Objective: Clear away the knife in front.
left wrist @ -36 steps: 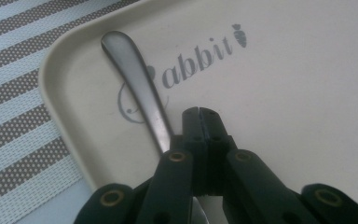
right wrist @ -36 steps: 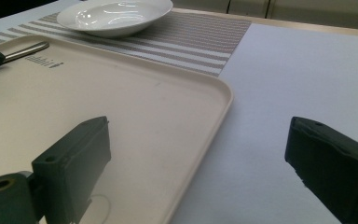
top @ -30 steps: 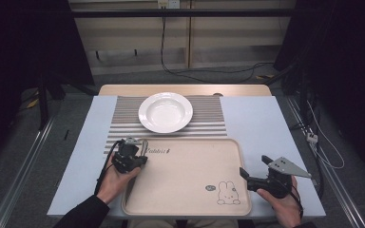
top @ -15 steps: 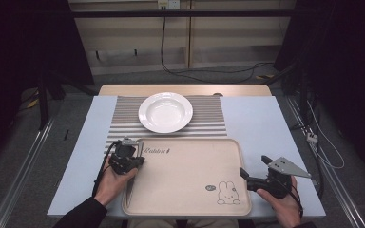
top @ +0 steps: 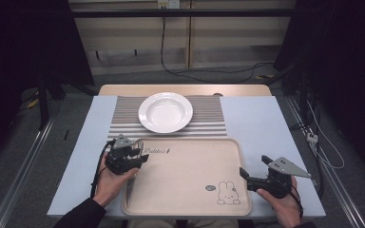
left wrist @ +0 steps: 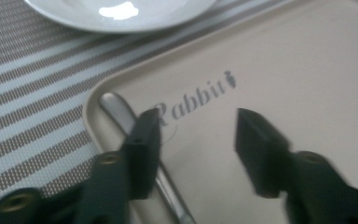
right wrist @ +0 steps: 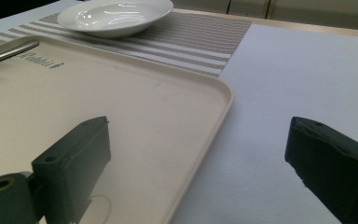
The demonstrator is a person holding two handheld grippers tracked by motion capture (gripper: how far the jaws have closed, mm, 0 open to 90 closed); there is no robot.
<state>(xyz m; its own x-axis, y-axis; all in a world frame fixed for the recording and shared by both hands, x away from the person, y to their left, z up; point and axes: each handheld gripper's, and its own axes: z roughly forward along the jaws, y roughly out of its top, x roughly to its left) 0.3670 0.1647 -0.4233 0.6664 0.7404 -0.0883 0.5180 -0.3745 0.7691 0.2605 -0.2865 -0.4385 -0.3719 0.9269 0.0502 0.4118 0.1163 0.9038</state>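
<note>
Your left gripper (left wrist: 193,135) hangs wide open over the metal utensil handle (left wrist: 121,112), lower left of frame, on the tray (left wrist: 307,70); your right gripper (top: 245,175) gapes wide at the tray's lower right edge

I see a matt, smooth beige tray (left wrist: 279,60), probably plastic. The handle (left wrist: 121,114) lying on it is brushed metal with a dull shine. The white plate (right wrist: 116,16) looks glazed and glossy; the striped mat (left wrist: 32,107) is coarse woven cloth.
</note>
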